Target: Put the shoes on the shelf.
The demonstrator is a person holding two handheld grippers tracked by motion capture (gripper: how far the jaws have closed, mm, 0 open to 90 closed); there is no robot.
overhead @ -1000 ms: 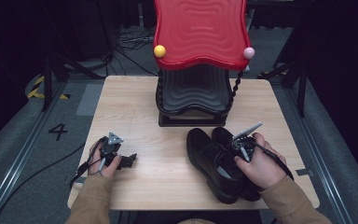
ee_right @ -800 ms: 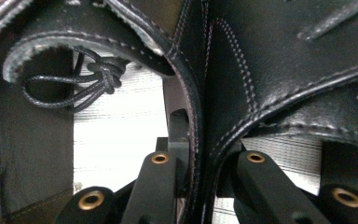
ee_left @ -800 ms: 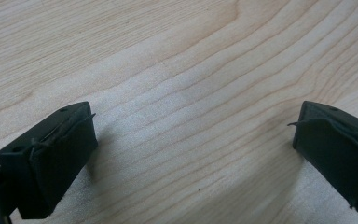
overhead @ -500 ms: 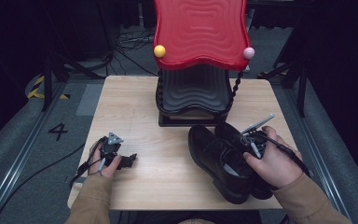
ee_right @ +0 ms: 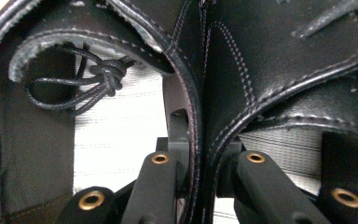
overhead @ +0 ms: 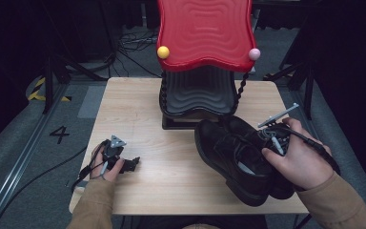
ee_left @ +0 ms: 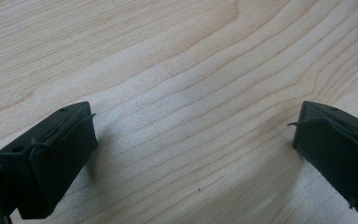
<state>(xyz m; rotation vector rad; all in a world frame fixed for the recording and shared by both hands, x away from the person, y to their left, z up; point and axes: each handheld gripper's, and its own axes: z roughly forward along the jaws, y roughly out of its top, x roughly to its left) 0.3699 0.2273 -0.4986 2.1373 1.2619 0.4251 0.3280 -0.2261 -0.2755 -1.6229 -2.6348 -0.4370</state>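
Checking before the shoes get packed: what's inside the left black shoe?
Inside the left black shoe: a pale insole and a knotted black lace. The toe end is hidden by the upper.

I'm looking into a recording lab or studio, not a home. The small wooden counter (overhead: 138,109) stands alone on grey carpet. Beyond the counter, black stand legs (overhead: 57,71) and loose cables (overhead: 133,43) cross the dark floor. Left of the counter run a metal floor rail (overhead: 14,176), yellow-black hazard tape (overhead: 38,88) and a painted "4" (overhead: 59,134).
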